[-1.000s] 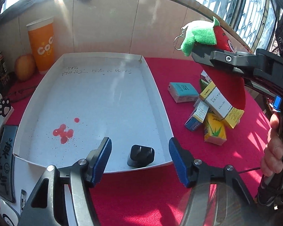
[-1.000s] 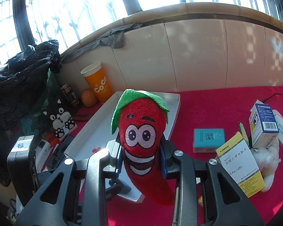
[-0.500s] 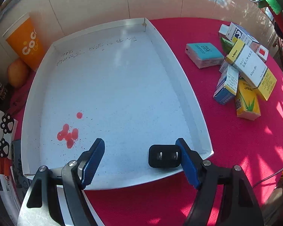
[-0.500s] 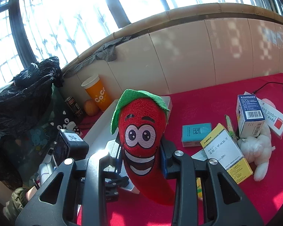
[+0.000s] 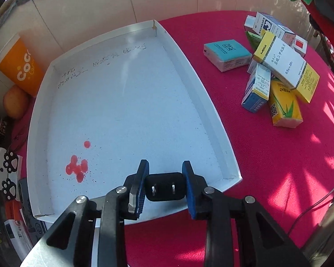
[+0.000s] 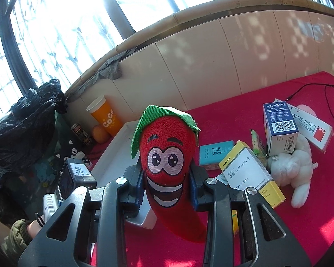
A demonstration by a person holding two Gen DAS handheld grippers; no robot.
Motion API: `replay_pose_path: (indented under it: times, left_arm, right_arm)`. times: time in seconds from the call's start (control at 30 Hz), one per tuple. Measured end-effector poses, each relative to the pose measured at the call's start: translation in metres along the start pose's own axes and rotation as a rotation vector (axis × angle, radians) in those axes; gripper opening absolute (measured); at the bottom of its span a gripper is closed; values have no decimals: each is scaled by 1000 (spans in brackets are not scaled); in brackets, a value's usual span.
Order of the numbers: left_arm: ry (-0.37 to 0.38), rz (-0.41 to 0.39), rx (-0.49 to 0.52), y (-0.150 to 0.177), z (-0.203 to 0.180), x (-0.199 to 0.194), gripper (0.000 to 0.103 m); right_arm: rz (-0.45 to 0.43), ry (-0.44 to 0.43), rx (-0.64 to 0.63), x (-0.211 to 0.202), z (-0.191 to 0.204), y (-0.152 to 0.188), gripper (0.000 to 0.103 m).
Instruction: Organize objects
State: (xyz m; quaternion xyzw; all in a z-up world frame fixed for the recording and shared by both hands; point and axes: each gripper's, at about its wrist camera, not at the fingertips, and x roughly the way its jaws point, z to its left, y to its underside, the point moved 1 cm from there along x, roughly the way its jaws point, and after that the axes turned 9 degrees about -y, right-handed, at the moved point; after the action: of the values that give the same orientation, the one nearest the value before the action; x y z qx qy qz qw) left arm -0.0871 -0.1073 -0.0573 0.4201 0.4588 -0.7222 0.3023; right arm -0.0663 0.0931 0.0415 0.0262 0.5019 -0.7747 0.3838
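Left gripper (image 5: 165,183) jaws are closing around a black plug adapter (image 5: 164,186) lying in the white tray (image 5: 213,120), near corner. Right gripper (image 6: 167,184) jaws are clamping a red chili plush (image 6: 169,164), its body blocking part of the tray. Medicine boxes (image 5: 278,66) are lying piled on the red table (image 5: 267,166); some box labels are hidden.

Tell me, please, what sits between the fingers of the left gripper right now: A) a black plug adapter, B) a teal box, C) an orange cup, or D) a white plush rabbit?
A: in the left wrist view, the black plug adapter with two metal prongs sits between the blue pads of the left gripper, whose jaws are closing, at the near edge of the white tray.
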Motion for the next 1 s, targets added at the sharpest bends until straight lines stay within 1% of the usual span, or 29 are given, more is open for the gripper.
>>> replay_pose_path:
  times: [0.07, 0.17, 0.27, 0.33, 0.4, 0.5, 0.6, 0.73, 1.0]
  left_arm:
    - [-11, -81, -41, 0, 2, -17, 30]
    - [-146, -276, -113, -1, 0, -56, 30]
    - [-214, -446, -247, -2, 5, -91, 30]
    - [-253, -513, -320, -6, 11, -102, 30]
    - [-288, -530, -373, -9, 16, -106, 30]
    - [-303, -514, -427, -10, 27, -105, 30]
    - [-324, -502, -443, -6, 36, -101, 30]
    - [-328, -483, -478, 7, 44, -94, 30]
    - [-336, -477, -514, 15, 60, -90, 30]
  right_arm:
    - [-21, 8, -25, -4, 4, -1, 31]
    - [-63, 23, -79, -10, 13, 1, 31]
    - [-86, 36, -140, -10, 26, 8, 31]
    - [-92, 47, -174, -8, 33, 13, 31]
    - [-91, 48, -203, -6, 39, 19, 31]
    - [-81, 48, -224, -2, 44, 22, 31]
    - [-78, 52, -230, 1, 46, 24, 31]
    - [-63, 60, -233, 9, 49, 22, 31]
    - [-34, 51, -252, 30, 65, 19, 31]
